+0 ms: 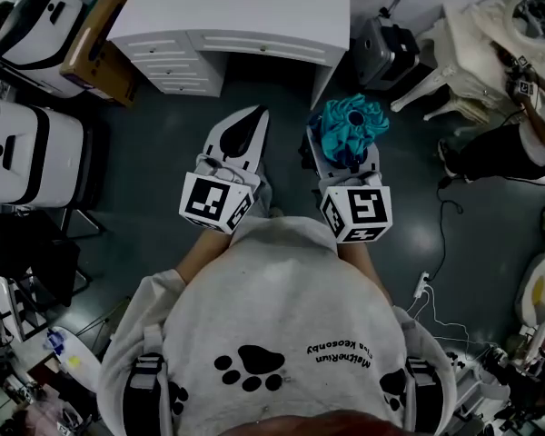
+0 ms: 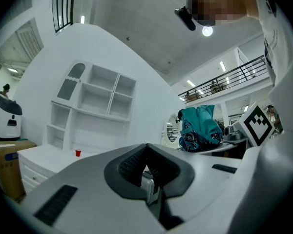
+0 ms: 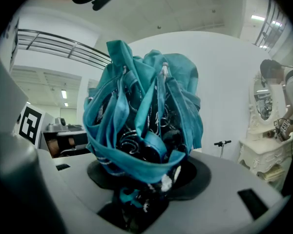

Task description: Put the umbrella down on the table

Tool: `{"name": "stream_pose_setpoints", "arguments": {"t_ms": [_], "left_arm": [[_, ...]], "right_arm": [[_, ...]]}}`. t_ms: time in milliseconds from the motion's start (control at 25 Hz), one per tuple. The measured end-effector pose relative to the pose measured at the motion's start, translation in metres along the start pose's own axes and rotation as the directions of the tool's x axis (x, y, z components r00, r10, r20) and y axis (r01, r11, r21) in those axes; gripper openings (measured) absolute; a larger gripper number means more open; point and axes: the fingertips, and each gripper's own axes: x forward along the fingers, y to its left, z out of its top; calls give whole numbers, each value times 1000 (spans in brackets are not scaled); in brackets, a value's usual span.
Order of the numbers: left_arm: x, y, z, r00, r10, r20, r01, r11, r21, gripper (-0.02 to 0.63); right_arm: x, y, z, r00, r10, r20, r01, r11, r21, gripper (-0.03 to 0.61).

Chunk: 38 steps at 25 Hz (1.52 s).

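Observation:
A folded teal umbrella (image 1: 350,127) with dark patterned folds stands bunched up out of my right gripper (image 1: 345,157), which is shut on its lower end. In the right gripper view the umbrella (image 3: 144,116) fills the middle, its base pinched in the right gripper (image 3: 141,199). My left gripper (image 1: 243,133) is held beside it at the same height, shut with nothing in it. From the left gripper (image 2: 149,174) view, the umbrella (image 2: 199,128) shows off to the right. The white table (image 1: 236,7) with drawers stands ahead, beyond both grippers.
White machines (image 1: 27,148) and a cardboard box (image 1: 95,34) line the left. A dark case with a scooter handle (image 1: 386,48) stands right of the table. Ornate white furniture (image 1: 490,44) and another person (image 1: 527,143) are at the right. A small red cup (image 2: 78,153) sits on the table.

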Motion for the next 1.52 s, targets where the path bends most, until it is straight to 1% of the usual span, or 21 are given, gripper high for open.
{"name": "stream_pose_setpoints", "arguments": {"t_ms": [200, 400, 560, 880, 1160, 1520], "left_arm": [[37, 34, 3, 1000, -26, 4, 26, 1000, 4, 11], [82, 86, 7, 999, -48, 3, 48, 999, 12, 11], [118, 129, 15, 997, -72, 6, 72, 997, 23, 11], [175, 197, 16, 992, -127, 5, 127, 992, 19, 11], [203, 227, 14, 987, -158, -5, 158, 987, 1, 11], [217, 243, 3, 986, -166, -21, 165, 986, -22, 11]], "right_arm": [[46, -15, 9, 1000, -22, -1, 22, 1000, 1, 264], [111, -26, 21, 999, -33, 3, 33, 999, 0, 264], [163, -36, 34, 998, -58, 6, 58, 998, 3, 264], [246, -51, 51, 995, -103, 6, 103, 995, -3, 264], [282, -60, 56, 991, -136, -8, 136, 991, 1, 264], [302, -72, 51, 988, -156, -22, 156, 988, 13, 264]]}}
